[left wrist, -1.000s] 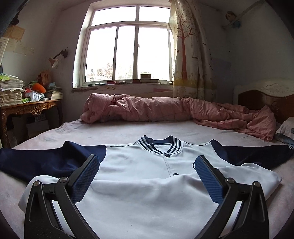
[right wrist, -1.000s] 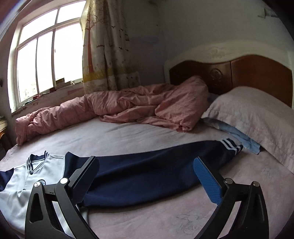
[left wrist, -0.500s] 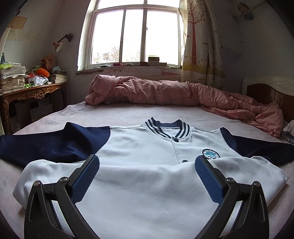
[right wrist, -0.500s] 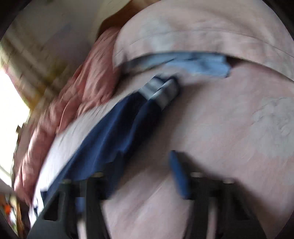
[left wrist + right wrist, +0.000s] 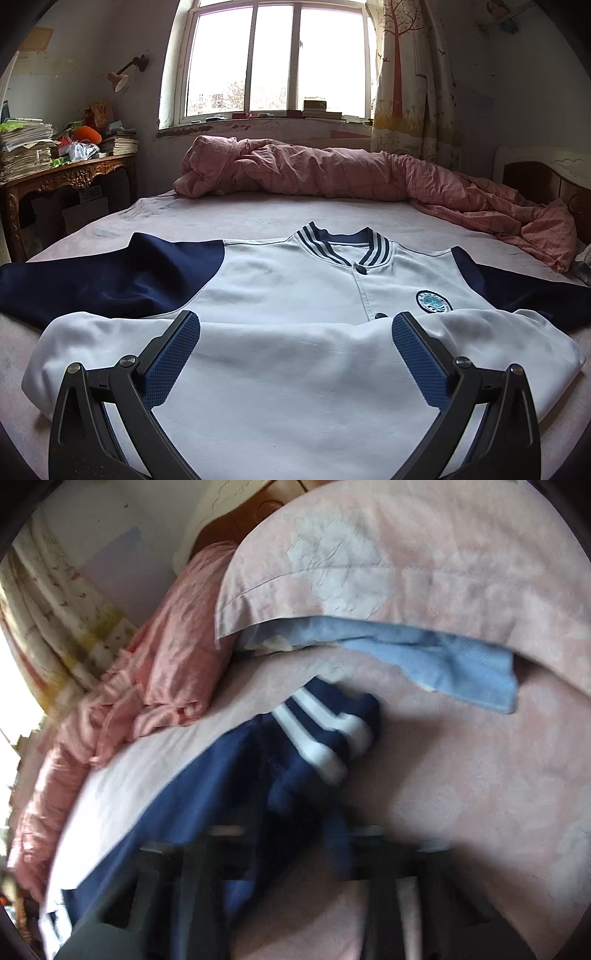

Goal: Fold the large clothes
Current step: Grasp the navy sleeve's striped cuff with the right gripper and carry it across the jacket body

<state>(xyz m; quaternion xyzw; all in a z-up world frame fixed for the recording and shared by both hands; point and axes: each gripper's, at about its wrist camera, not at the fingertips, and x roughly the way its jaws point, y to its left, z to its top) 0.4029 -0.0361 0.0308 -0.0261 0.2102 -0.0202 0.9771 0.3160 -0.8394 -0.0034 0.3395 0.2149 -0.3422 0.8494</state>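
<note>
left gripper (image 5: 295, 328): jaws wide apart over jacket (image 5: 295, 280) | right gripper (image 5: 291, 834): jaws just closing on navy sleeve (image 5: 229, 782)

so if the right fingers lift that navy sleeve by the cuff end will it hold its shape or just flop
Probably flop: the navy sleeve already bunches into soft folds near its striped cuff. It looks thin and light, so it should rise easily. The white jacket body may drag along the bed sheet, since the sleeve is attached.
</note>
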